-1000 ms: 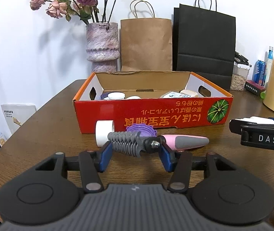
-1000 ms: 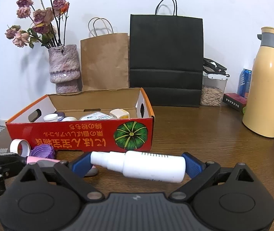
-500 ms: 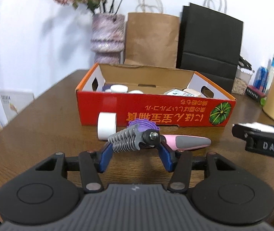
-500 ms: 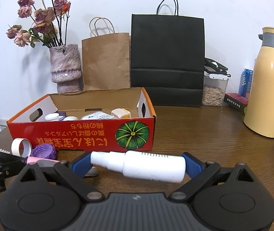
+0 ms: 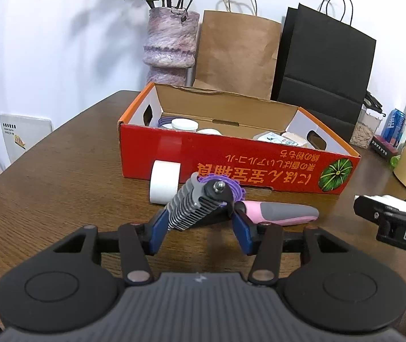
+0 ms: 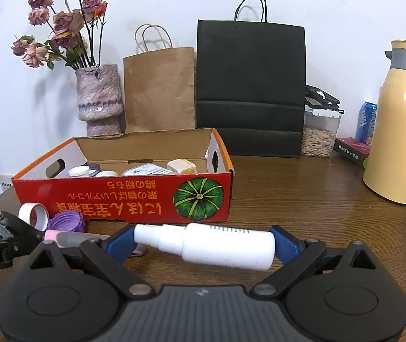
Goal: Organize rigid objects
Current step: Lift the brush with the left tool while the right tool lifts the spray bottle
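Observation:
My left gripper [image 5: 200, 225] has a pink-handled tool's grey ridged roller head [image 5: 194, 205] between its blue pads, and its jaws are closing on it. The head tilts up to the right, while the pink and grey handle [image 5: 282, 213] trails right, low over the table. My right gripper [image 6: 203, 242] is shut on a white spray bottle [image 6: 217, 242] held crosswise. Both grippers hang in front of the red cardboard box [image 6: 117, 196], which holds several small containers. A white tape roll [image 5: 164, 181] and a purple lid [image 5: 238, 191] lie against the box's front wall.
Behind the box stand a vase with dried flowers [image 6: 100, 99], a brown paper bag [image 6: 160, 91] and a black paper bag [image 6: 250, 85]. A yellow thermos [image 6: 399, 131], a seed jar [image 6: 317, 134] and cans are at the right. The wooden table [image 6: 302, 199] stretches right of the box.
My left gripper has rolled, and the roller head, level before, now tilts with its bolt end raised. The right gripper and its bottle have not moved.

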The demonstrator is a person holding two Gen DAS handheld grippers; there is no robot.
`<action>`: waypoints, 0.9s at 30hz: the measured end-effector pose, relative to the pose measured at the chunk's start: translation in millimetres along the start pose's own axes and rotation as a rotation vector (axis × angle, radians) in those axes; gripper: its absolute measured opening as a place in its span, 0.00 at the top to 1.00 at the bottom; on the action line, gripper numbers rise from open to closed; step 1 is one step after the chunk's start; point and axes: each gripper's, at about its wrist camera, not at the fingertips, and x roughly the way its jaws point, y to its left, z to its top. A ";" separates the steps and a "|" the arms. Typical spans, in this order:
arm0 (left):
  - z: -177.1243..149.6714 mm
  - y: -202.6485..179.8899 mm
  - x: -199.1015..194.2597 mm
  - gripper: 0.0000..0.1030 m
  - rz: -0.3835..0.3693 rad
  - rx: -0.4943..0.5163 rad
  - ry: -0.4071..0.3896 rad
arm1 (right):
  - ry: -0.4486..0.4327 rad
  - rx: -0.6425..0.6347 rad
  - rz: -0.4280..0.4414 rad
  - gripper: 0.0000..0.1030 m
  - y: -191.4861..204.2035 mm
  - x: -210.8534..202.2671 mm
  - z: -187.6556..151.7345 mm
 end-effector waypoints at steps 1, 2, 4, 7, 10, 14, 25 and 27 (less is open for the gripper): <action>1.0 0.6 1.6 0.50 0.002 -0.005 0.002 | 0.000 0.000 0.000 0.05 0.0 0.0 0.0; 2.1 1.4 3.1 0.50 0.009 -0.009 0.002 | 0.001 0.000 0.000 0.05 0.0 0.0 0.0; 3.9 2.8 4.2 0.48 0.009 -0.019 -0.002 | 0.002 -0.001 0.001 0.05 0.9 0.1 -0.3; 5.1 2.9 5.3 0.48 0.010 -0.022 -0.006 | 0.005 -0.003 0.003 0.05 3.6 -0.3 -1.4; 3.8 0.5 8.8 0.48 0.020 -0.004 0.016 | 0.006 -0.005 0.006 0.05 4.4 0.1 -2.0; -0.3 -1.0 7.3 0.33 0.034 0.022 0.035 | 0.007 -0.003 0.008 0.05 4.4 0.2 -1.9; -1.6 -8.4 2.3 0.32 0.030 0.114 0.042 | 0.002 0.007 0.017 0.05 -1.8 -2.6 0.7; -1.7 -12.8 -0.7 0.32 0.028 0.155 0.038 | 0.002 0.010 0.018 0.05 -3.7 -3.4 1.3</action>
